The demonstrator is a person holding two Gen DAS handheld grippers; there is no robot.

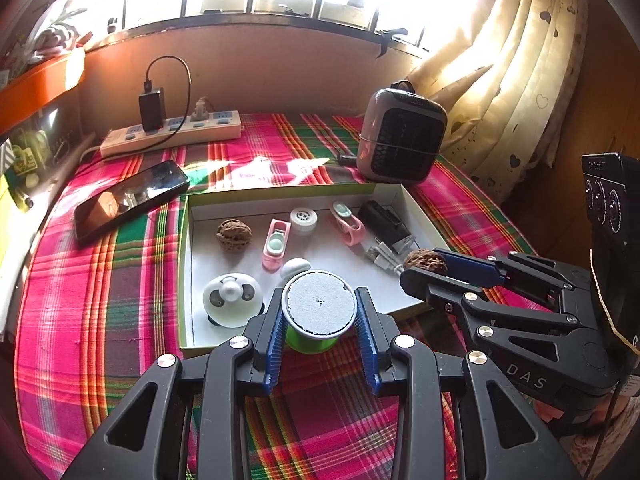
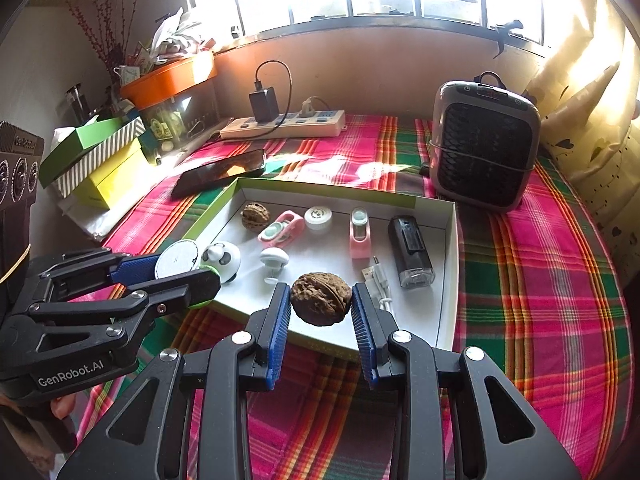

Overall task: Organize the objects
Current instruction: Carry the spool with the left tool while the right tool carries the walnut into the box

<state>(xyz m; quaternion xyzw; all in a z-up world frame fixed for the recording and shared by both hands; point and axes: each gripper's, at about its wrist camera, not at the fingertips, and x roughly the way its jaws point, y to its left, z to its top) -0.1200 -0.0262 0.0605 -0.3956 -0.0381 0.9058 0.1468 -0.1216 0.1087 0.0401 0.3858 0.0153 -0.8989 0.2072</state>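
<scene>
My left gripper [image 1: 320,312] is shut on a green spool with a white round top [image 1: 319,306], held above the near edge of a shallow white box [image 1: 188,272]. My right gripper [image 2: 321,300] is shut on a brown walnut [image 2: 321,298] over the box's near edge [image 2: 332,343]. Each gripper shows in the other's view: the right gripper [image 1: 426,270] at right with its walnut [image 1: 425,263], the left gripper [image 2: 180,272] at left with the spool [image 2: 177,259]. Inside the box lie a second walnut [image 1: 234,235], two pink clips, a panda toy [image 1: 232,299], a white cap and a black device [image 1: 385,222].
A plaid cloth [image 1: 100,280] covers the table. A phone [image 1: 130,202] lies left of the box, a power strip [image 1: 172,134] with a charger stands behind it, and a small grey heater [image 1: 402,136] at back right. Stacked boxes [image 2: 96,160] and an orange tray crowd the left; a curtain hangs at right.
</scene>
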